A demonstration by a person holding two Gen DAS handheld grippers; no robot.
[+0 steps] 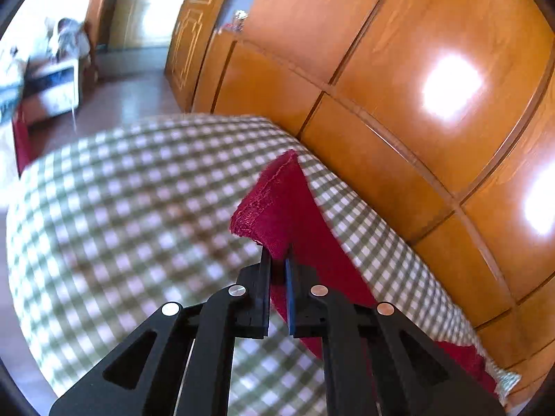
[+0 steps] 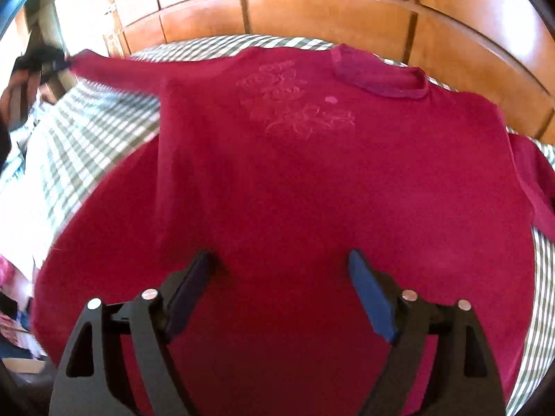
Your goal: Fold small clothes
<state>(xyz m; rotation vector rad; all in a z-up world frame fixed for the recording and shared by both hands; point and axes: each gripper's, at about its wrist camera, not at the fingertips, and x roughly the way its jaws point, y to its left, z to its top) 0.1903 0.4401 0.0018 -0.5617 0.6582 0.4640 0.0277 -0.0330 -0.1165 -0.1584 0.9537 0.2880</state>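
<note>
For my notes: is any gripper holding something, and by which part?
The left gripper pinches the red shirt by its sleeve cuff. The right gripper holds nothing.

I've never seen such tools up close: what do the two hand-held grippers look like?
Both the left gripper and the right gripper are matte black plastic linkages with triangular cut-outs and round silver pivot pins. Each has two flat fingers, one pad blue. No cables or markings show.

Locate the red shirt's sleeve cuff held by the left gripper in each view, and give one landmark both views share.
Left wrist: the cuff sits at centre, pinched in the left gripper, raised over the checked cloth.
Right wrist: the same cuff is at upper left, sleeve stretched out from the shirt.
Shared landmark: the wooden panelling behind the cloth.
</note>
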